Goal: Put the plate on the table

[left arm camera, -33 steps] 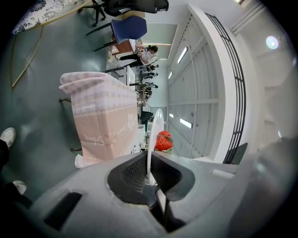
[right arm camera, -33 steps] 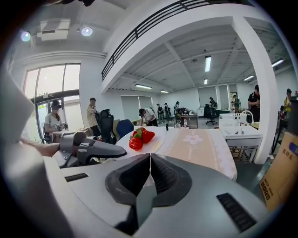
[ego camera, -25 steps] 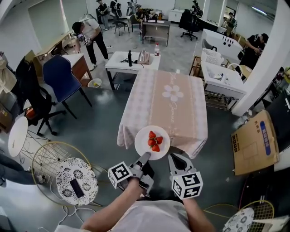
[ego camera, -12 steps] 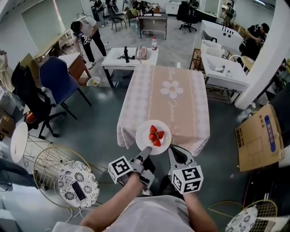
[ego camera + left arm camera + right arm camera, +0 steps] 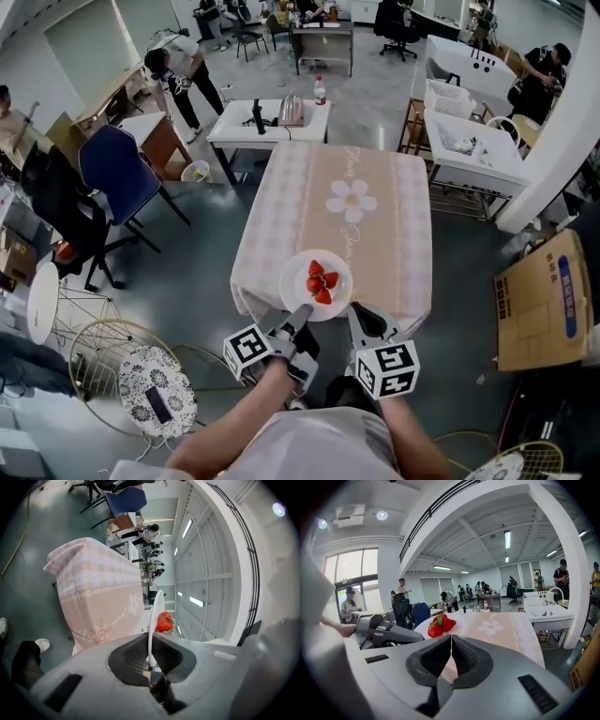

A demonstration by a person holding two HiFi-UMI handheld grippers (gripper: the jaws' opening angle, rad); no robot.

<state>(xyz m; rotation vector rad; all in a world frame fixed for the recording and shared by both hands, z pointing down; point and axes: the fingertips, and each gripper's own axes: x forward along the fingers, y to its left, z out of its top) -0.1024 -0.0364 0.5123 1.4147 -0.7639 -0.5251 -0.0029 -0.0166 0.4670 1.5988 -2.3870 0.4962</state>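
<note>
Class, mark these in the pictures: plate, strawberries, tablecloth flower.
plate (image 5: 339, 275): head view, bare right side.
strawberries (image 5: 319, 284): head view, middle berry.
tablecloth flower (image 5: 352, 200): head view, its centre.

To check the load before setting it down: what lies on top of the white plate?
Red strawberries with green leaves lie in a small pile on the plate. Whether anything lies beneath the pile is hidden.

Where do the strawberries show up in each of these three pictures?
Head view: strawberries low centre, on the plate.
Left gripper view: strawberries at centre, right of the plate seen edge-on.
Right gripper view: strawberries left of centre, just above the jaws.
Shared landmark: the pink-clothed table.
</note>
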